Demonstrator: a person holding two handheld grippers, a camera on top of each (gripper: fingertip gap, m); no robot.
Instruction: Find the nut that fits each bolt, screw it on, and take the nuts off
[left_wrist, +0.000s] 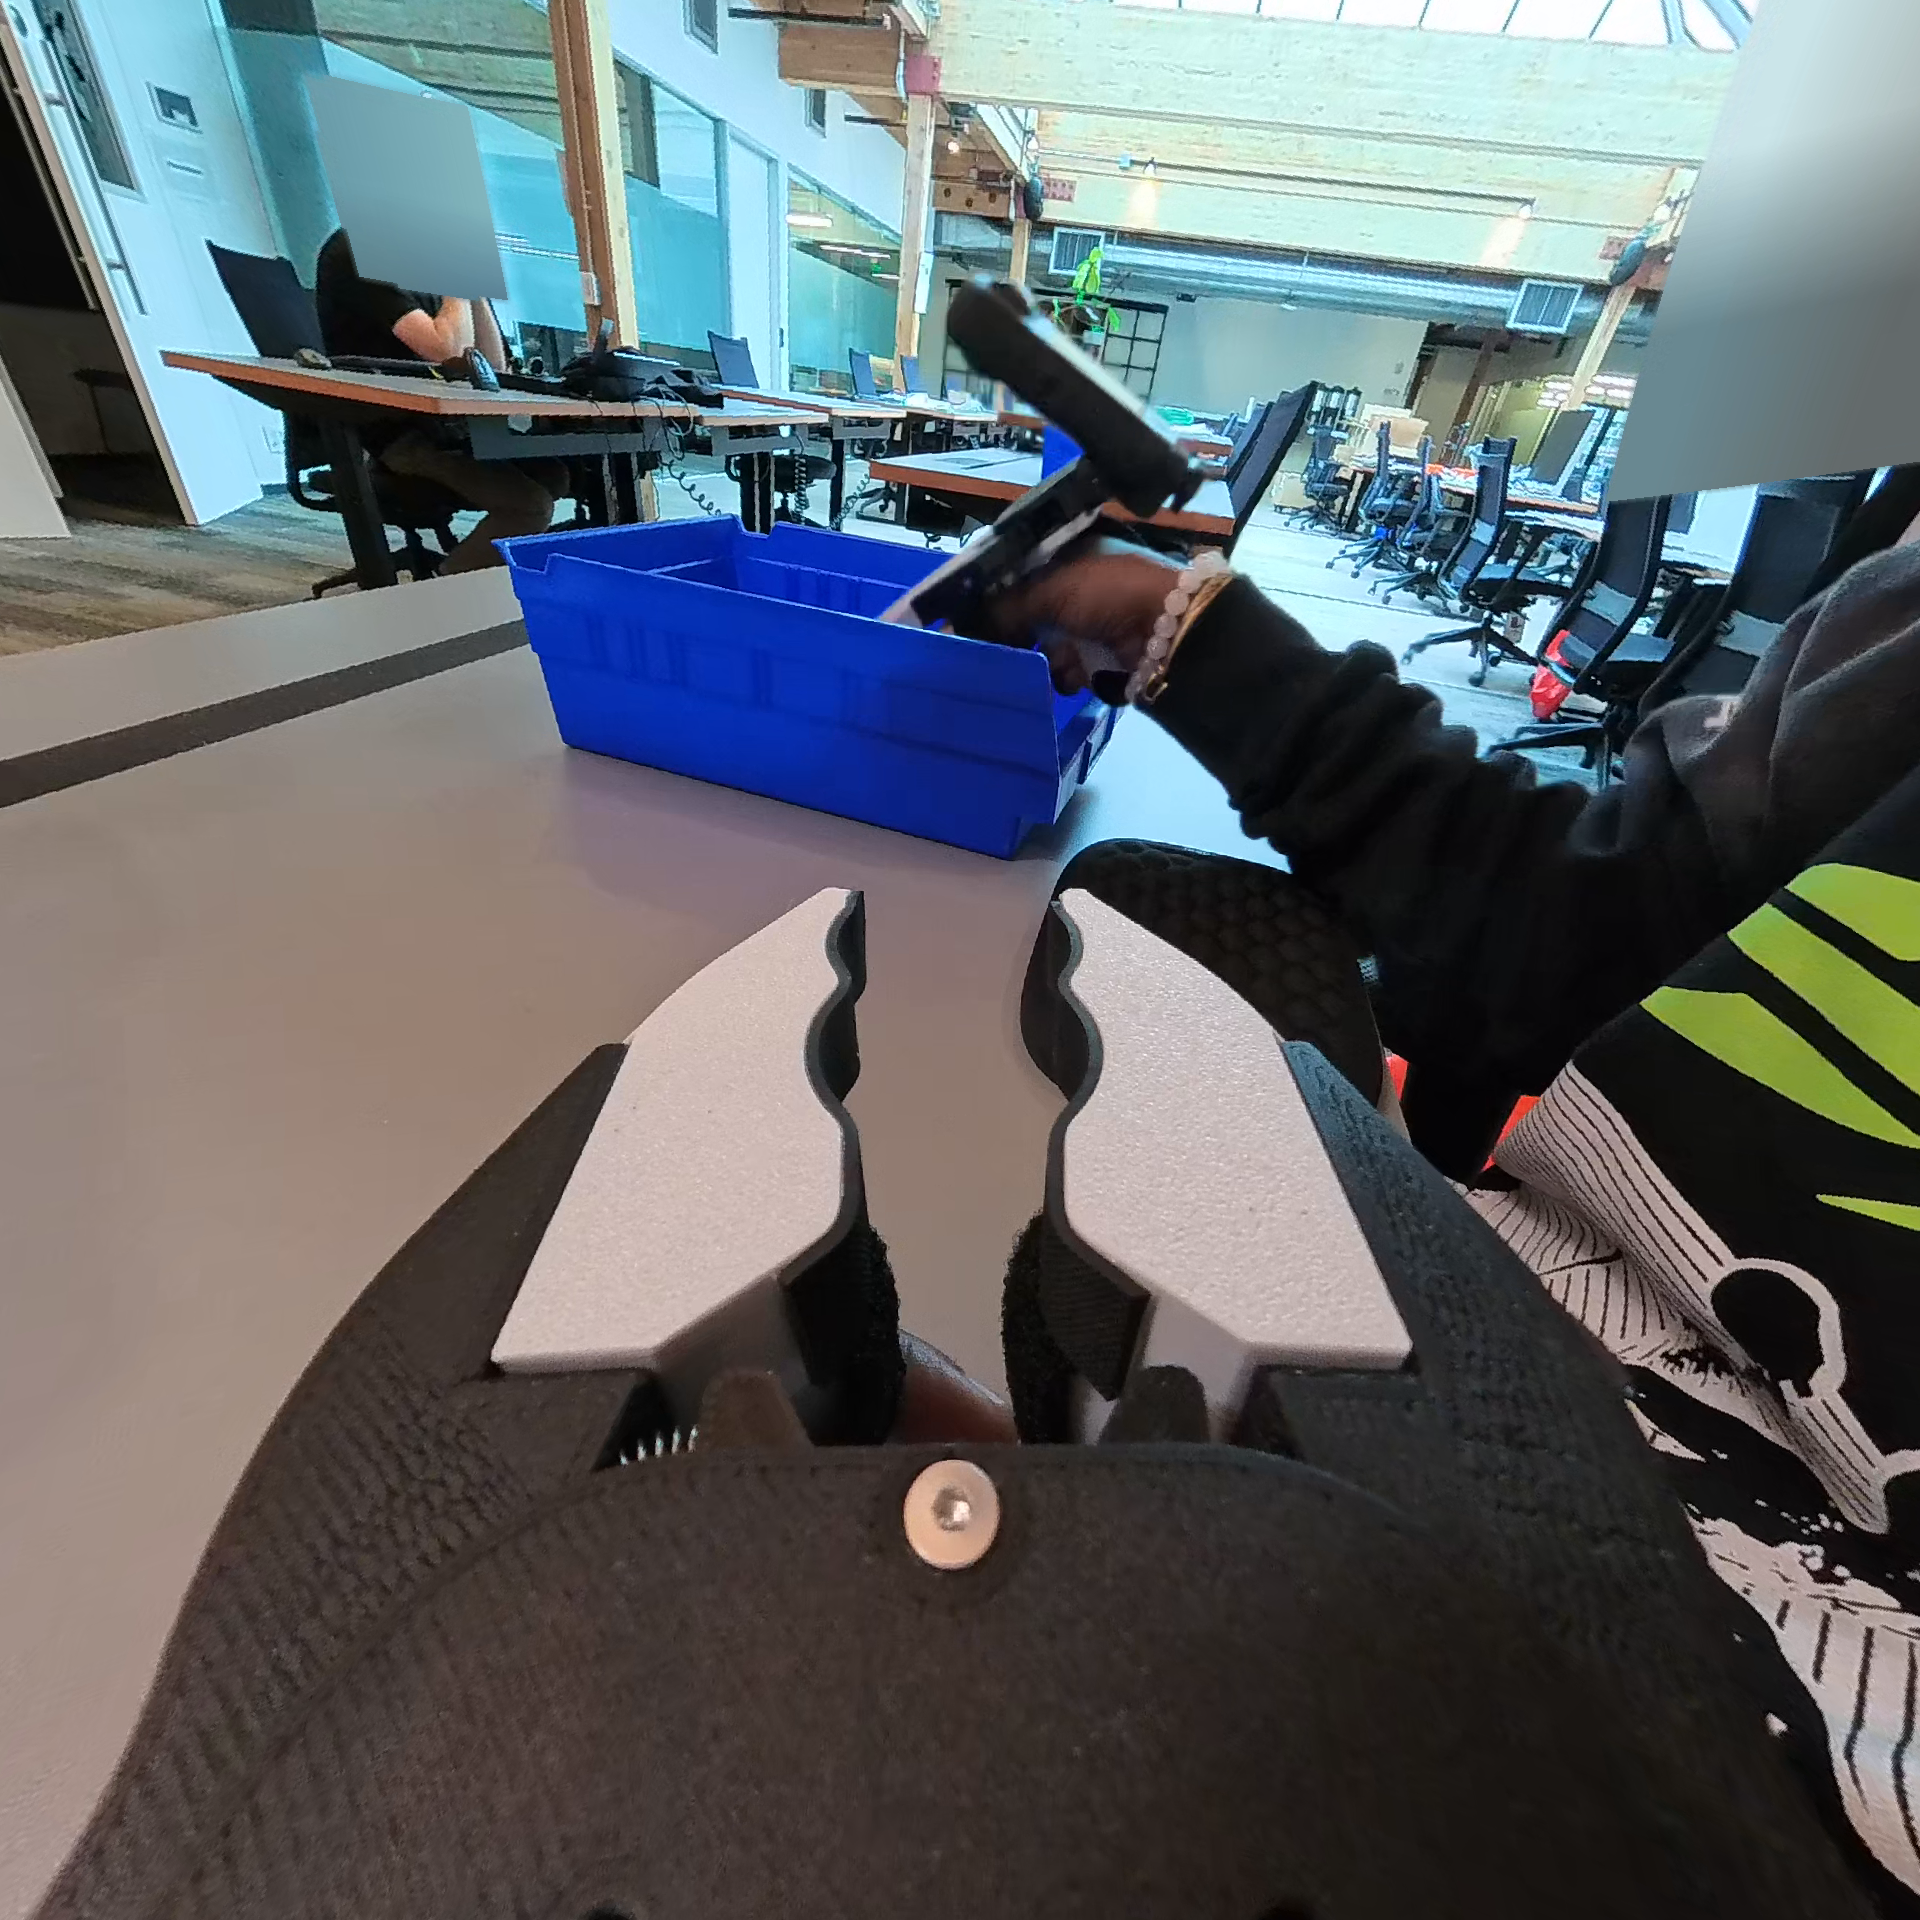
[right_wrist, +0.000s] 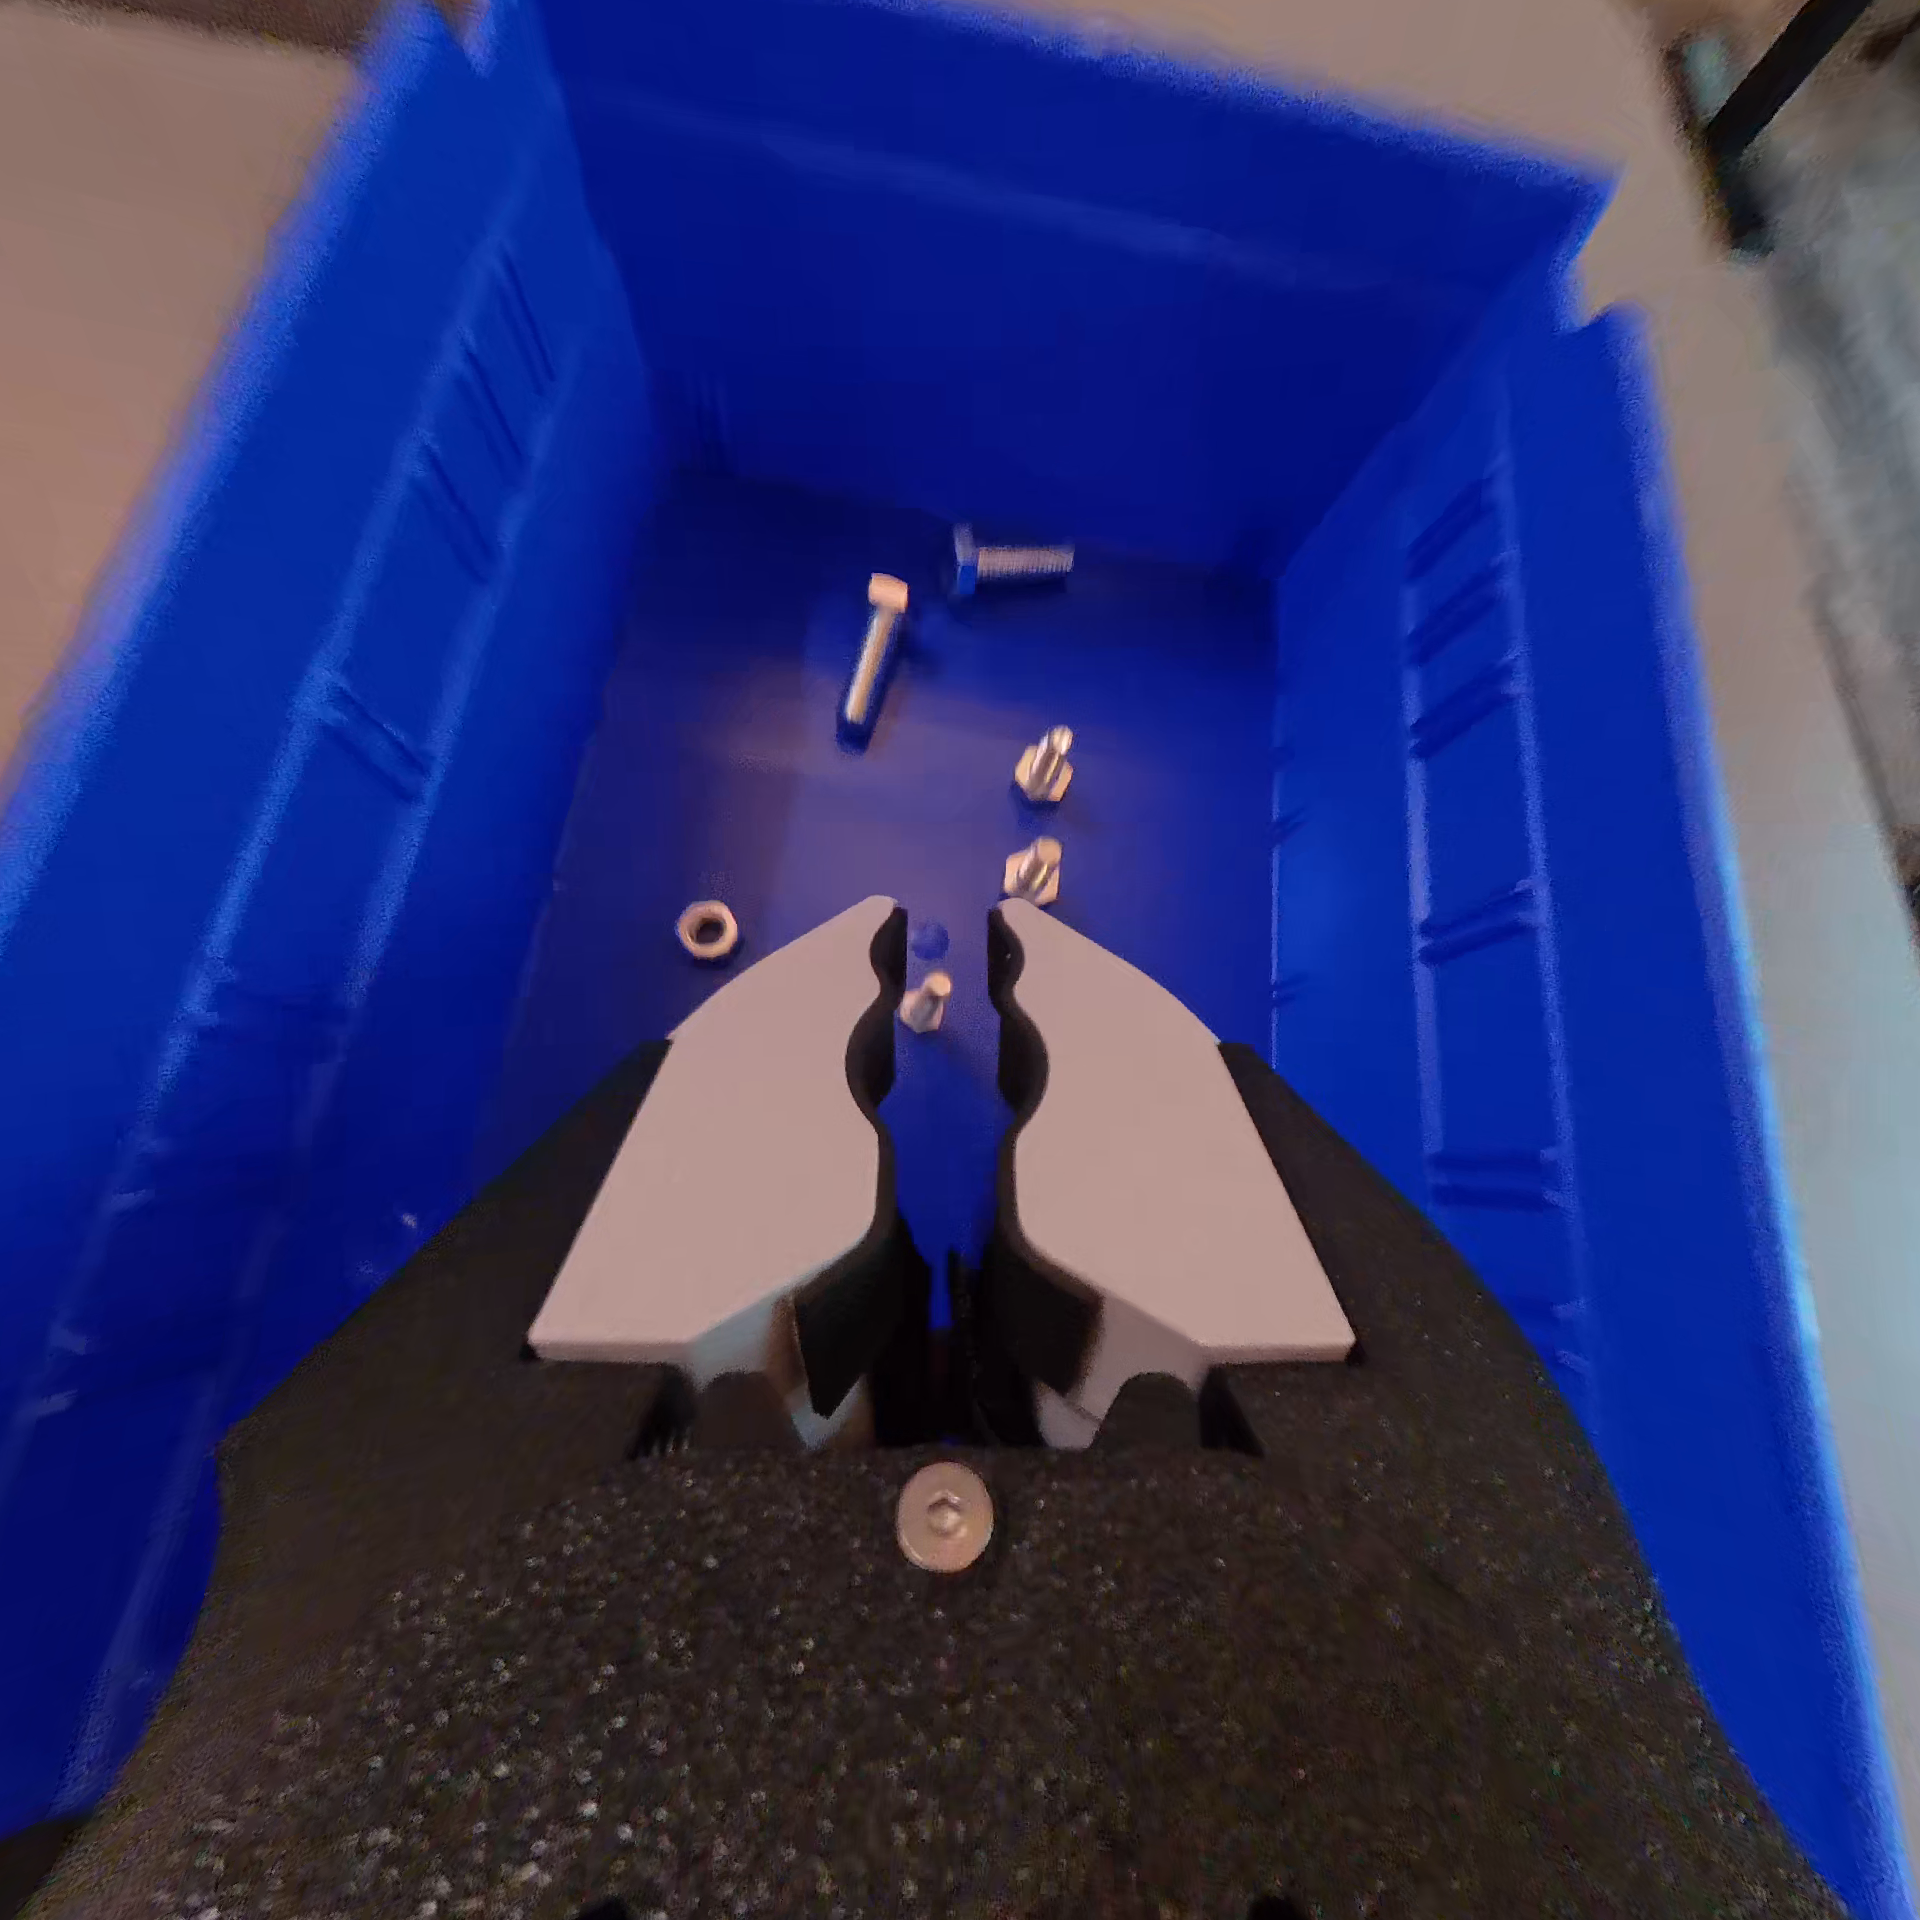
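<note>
My right gripper (right_wrist: 940, 920) reaches down into a blue bin (right_wrist: 312, 727) with its jaws parted. A small silver bolt (right_wrist: 925, 1003) stands head down on the bin floor between the fingers, and the pads do not press on it. A loose nut (right_wrist: 707, 932) lies just to the left. Two more short bolts (right_wrist: 1042, 769) (right_wrist: 1032, 871) stand upright to the right. Two longer bolts (right_wrist: 876, 660) (right_wrist: 1008, 566) lie farther back. My left gripper (left_wrist: 956, 914) is open and empty over the grey table (left_wrist: 312, 987). The left wrist view also shows the bin (left_wrist: 790, 717) and the right gripper (left_wrist: 935, 592) dipping into it.
The person's black sleeve (left_wrist: 1403, 790) reaches from the right to the bin. A black mesh object (left_wrist: 1226, 935) sits just right of my left fingers. A dark strip (left_wrist: 208, 717) crosses the table at the far left. Desks and office chairs stand beyond the table. The grippers' ends are close to 35 centimeters from one another.
</note>
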